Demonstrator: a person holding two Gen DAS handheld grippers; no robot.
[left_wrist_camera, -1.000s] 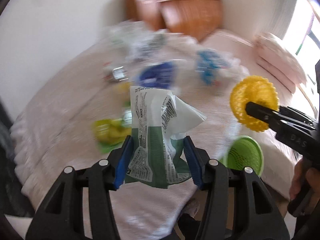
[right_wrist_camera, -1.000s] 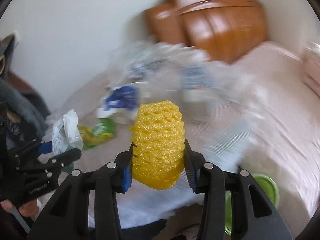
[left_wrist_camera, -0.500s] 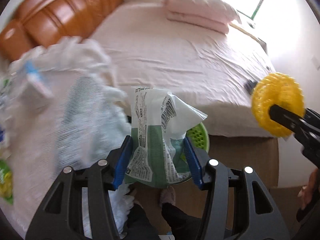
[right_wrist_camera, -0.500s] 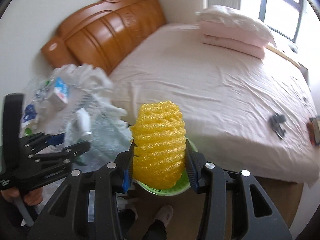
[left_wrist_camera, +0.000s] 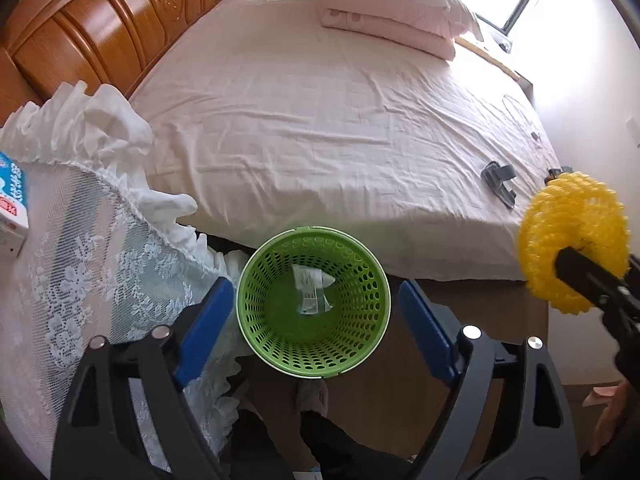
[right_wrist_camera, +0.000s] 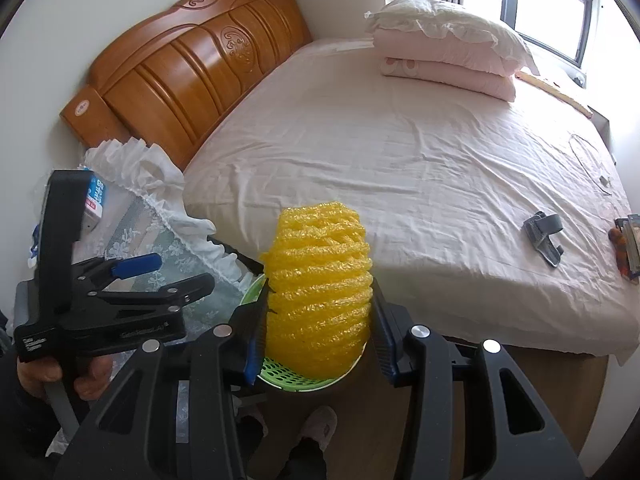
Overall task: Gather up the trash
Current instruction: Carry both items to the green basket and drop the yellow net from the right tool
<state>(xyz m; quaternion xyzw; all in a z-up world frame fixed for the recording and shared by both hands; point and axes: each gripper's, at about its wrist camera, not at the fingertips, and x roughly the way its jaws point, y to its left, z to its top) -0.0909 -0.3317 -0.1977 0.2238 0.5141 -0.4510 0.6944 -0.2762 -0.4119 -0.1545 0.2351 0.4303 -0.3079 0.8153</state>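
Wrapper (left_wrist_camera: 311, 291) lies in the green bin (left_wrist_camera: 276, 344); left gripper (left_wrist_camera: 316, 312) jaws have just sprung wide, nothing between them. Right gripper (right_wrist_camera: 318, 332) pinches yellow foam net (right_wrist_camera: 318, 292) right of bin. Risk: light net, released off-centre, bounces off rim onto floor.

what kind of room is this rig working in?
A bedroom, most likely in a home. A bed with a pink sheet fills the view, backed by a carved wooden headboard, with folded bedding and a pillow stacked by the window. A small green wastebasket stands beside the bed.
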